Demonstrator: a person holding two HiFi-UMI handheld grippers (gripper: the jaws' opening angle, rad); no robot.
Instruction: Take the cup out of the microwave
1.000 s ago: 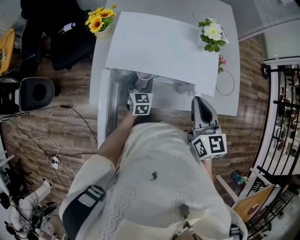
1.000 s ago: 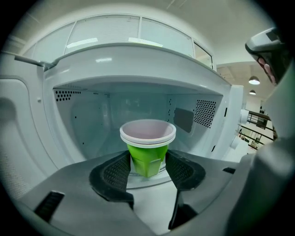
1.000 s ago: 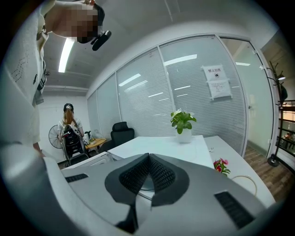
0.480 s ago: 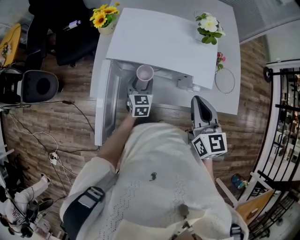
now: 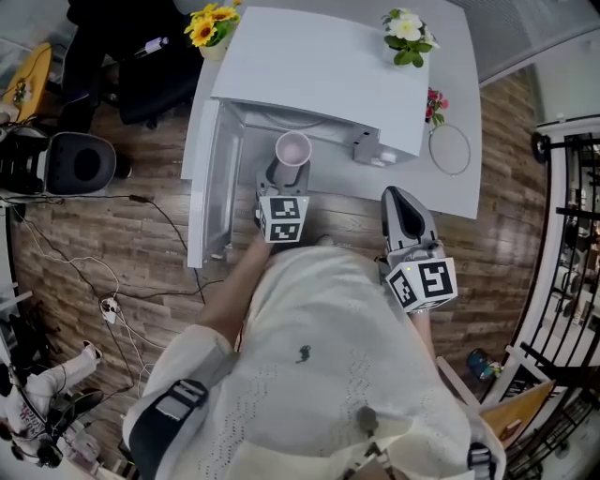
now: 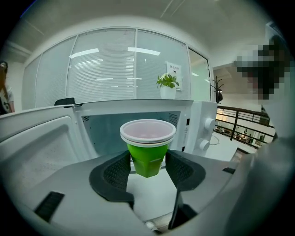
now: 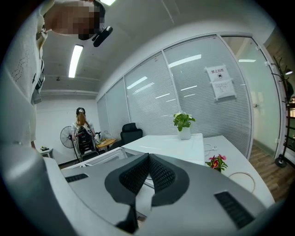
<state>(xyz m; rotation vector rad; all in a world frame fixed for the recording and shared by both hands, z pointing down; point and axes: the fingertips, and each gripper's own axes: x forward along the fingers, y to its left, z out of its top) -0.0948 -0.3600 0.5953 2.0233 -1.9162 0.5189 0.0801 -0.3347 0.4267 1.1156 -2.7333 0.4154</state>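
A green cup (image 6: 147,154) with a pale pink inside hangs in front of the white microwave (image 6: 198,133), outside its open cavity. My left gripper (image 6: 147,161) is shut on the cup's lower body, one pad on each side. From the head view the cup (image 5: 292,148) shows just past the left gripper (image 5: 284,176), in front of the microwave (image 5: 319,66), whose door (image 5: 211,187) stands swung open at the left. My right gripper (image 5: 401,199) is held at the table's near edge, to the right of the microwave. Nothing sits between its pads (image 7: 148,168), which meet.
The microwave stands on a white table (image 5: 459,84). Yellow flowers (image 5: 214,23), a white-flowered plant (image 5: 405,26), small pink flowers (image 5: 433,101) and a cable loop (image 5: 450,150) are around it. A black chair (image 5: 80,164) and floor cables lie left. A person (image 7: 83,133) sits far off.
The cup has come out from under the microwave's top and now shows whole in front of the cavity, still held. Both grippers drew back toward me.
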